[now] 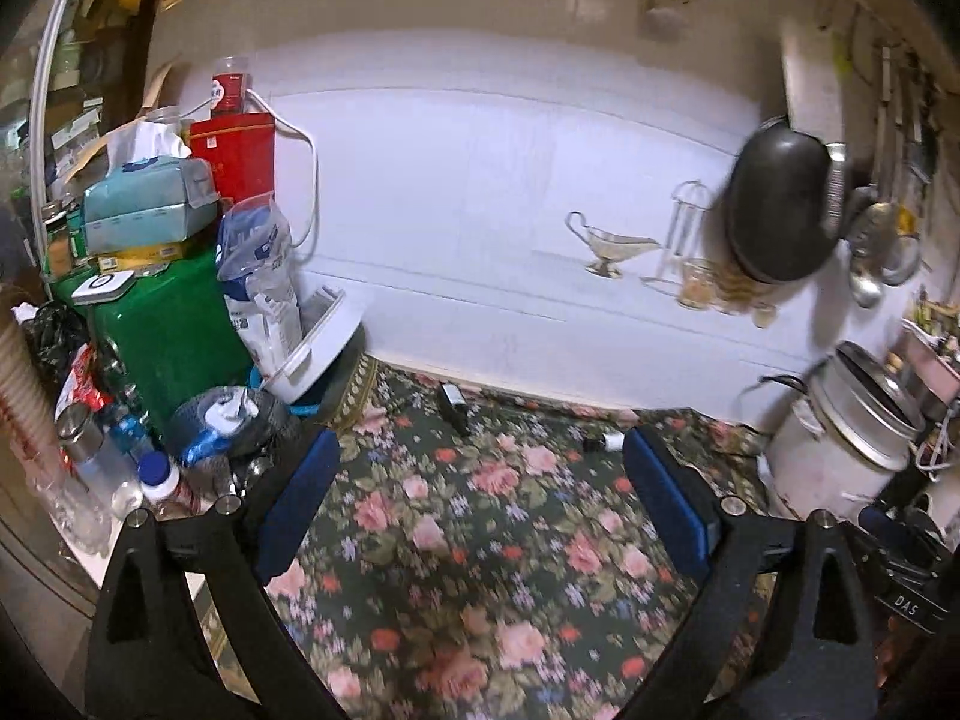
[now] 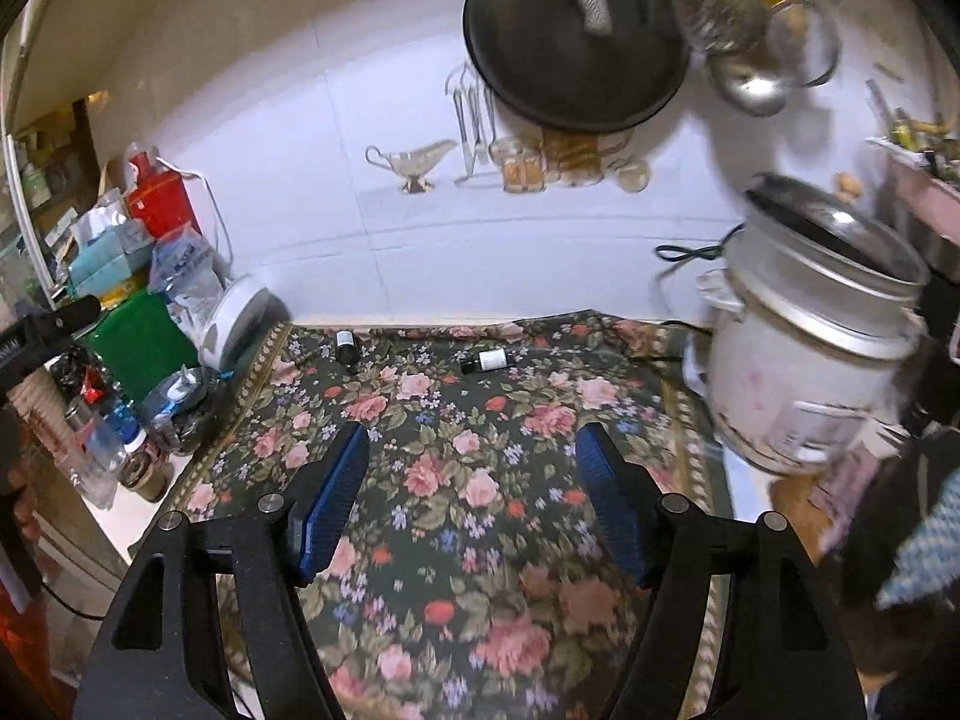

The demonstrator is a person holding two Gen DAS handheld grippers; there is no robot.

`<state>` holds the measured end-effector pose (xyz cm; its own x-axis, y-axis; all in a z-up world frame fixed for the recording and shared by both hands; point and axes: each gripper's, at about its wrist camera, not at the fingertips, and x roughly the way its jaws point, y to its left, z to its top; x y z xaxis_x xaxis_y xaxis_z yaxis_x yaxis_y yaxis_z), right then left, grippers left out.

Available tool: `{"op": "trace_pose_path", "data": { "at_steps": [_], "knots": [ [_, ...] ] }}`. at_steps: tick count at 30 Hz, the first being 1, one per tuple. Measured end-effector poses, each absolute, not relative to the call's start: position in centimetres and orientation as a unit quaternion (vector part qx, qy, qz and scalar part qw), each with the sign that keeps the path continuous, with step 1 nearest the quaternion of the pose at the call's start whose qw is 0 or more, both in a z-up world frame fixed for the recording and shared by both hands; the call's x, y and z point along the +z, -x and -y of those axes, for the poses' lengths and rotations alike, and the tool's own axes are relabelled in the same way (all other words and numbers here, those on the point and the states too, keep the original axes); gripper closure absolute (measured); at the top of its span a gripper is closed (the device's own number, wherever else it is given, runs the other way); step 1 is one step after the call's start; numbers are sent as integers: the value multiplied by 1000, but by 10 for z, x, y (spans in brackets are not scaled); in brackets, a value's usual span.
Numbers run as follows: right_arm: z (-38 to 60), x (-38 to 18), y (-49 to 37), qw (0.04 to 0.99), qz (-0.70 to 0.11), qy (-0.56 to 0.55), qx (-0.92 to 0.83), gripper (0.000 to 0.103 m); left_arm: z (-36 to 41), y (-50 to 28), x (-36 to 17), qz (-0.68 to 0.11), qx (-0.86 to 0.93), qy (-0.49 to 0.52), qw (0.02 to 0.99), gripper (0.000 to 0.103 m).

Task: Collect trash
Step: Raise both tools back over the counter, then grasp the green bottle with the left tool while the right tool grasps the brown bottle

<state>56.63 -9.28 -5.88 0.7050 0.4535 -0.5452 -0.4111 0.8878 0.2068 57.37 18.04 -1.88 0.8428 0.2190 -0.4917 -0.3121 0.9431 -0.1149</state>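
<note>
Only "DAS" [image 1: 906, 607] reads clearly, bottle labels perhaps too blurred; both grippers' jaws spread, empty

Two small dark bottles on floral cloth: one [image 2: 347, 346] near white tub, other [image 2: 489, 360] lying further right. One rice cooker [image 2: 798, 360], one lid [image 2: 840, 228] tilted on top. One black pan [image 2: 570, 54] hung on wall. One gravy boat [image 2: 414, 162]. One green box [image 2: 141, 342]. One red box [image 2: 161, 201]. One tissue pack [image 2: 105, 258]. One white tub [image 2: 234, 324], tipped over. Ladles on wall: at least two, blurred. Clear plastic bottles at left: several, count unclear.
</note>
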Motion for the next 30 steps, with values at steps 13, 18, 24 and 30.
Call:
{"op": "trace_pose_path", "data": {
  "at_steps": [13, 18, 24, 30],
  "knots": [
    [-3, -127, -727, 897, -389, -112, 179, 35, -265, -713, -82, -304, 111, 84, 943, 7],
    [-38, -165, -792, 887, -421, -131, 134, 35, -297, -759, -127, -349, 102, 91, 927, 7],
    [-69, -203, -848, 876, -455, -131, 88, 35, -313, -797, -174, -383, 88, 99, 914, 7],
    [-81, -228, -867, 872, -474, -119, 36, 45, -310, -831, -208, -398, 79, 84, 910, 8]
  ]
}}
